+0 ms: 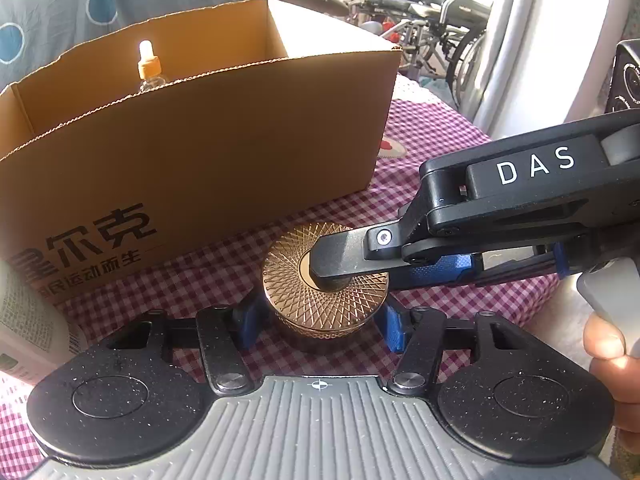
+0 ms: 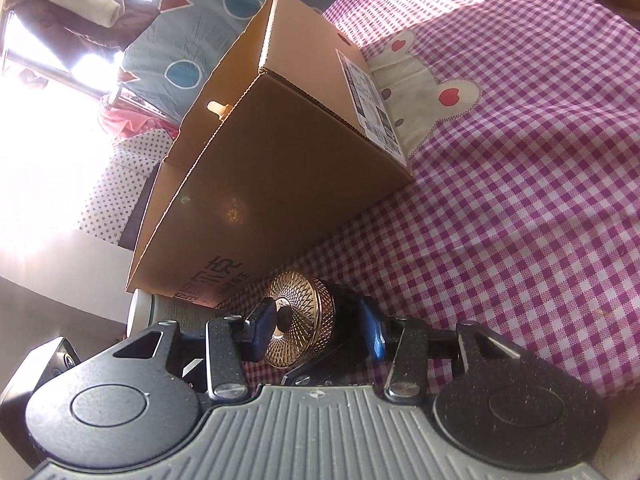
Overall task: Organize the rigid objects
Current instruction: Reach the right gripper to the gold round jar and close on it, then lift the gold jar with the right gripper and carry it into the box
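A round jar with a gold patterned lid (image 1: 324, 272) stands on the checked tablecloth in front of an open cardboard box (image 1: 192, 148). My left gripper (image 1: 320, 324) straddles the jar low down, its blue pads at or near the jar's sides. My right gripper (image 1: 344, 268) comes in from the right, turned on its side, one finger lying on the lid and the other under it. In the right wrist view the jar (image 2: 300, 328) sits between the right gripper's blue pads (image 2: 262, 330), which hold it top and bottom. A dropper bottle (image 1: 149, 65) stands inside the box.
A white bottle (image 1: 28, 320) lies at the left beside the box. A black speaker (image 1: 628, 76) stands at the right edge of the table. A folded wheelchair (image 1: 432, 12) stands beyond the table. The box (image 2: 280, 160) carries a shipping label (image 2: 368, 100).
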Demonstrator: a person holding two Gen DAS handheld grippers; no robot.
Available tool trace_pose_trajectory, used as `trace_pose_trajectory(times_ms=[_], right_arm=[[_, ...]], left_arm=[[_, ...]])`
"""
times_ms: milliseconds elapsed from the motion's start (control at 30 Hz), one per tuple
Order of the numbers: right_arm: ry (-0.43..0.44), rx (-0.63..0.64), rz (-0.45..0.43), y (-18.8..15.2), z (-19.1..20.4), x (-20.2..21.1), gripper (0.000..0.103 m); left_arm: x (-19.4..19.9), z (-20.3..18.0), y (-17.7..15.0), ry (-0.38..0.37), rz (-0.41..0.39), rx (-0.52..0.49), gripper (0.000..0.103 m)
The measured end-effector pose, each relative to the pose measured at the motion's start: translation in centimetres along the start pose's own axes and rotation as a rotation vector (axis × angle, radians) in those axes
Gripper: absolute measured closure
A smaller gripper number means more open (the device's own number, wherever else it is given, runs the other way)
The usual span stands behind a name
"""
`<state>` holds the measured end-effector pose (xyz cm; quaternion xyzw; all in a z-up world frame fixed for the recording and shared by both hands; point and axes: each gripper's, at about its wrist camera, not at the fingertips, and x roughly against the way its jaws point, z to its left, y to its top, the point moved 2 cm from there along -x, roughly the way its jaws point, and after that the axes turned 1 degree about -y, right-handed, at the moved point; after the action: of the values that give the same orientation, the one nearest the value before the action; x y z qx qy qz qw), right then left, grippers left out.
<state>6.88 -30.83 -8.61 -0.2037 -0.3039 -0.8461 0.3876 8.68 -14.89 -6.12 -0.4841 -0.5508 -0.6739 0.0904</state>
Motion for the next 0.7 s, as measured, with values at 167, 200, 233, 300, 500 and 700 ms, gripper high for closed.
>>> trace_pose_trajectory(times_ms=[167, 200, 233, 300, 500, 700], right_arm=[[0.0, 0.0, 0.0, 0.19, -0.19, -0.27, 0.054], [0.0, 0.002, 0.001, 0.33, -0.3, -0.39, 0.054], [-0.001, 0.003, 0.001, 0.33, -0.28, -0.39, 0.053], [-0.003, 0.008, 0.002, 0.45, -0.13, -0.5, 0.052], [-0.003, 0.012, 0.001, 0.26, -0.06, -0.51, 0.05], [-0.002, 0.029, -0.005, 0.14, 0.3, -0.63, 0.048]], left_arm=[[-0.14, -0.09, 0.05, 0.008, 0.002, 0.002, 0.045], [-0.2, -0.09, 0.03, 0.009, 0.003, 0.003, 0.045], [-0.22, -0.14, 0.02, 0.01, 0.004, 0.004, 0.045], [-0.23, -0.14, 0.08, 0.011, 0.007, 0.005, 0.045], [-0.48, -0.29, 0.23, 0.019, 0.012, 0.0, 0.045], [-0.63, -0.65, 0.2, 0.031, 0.007, -0.005, 0.046]])
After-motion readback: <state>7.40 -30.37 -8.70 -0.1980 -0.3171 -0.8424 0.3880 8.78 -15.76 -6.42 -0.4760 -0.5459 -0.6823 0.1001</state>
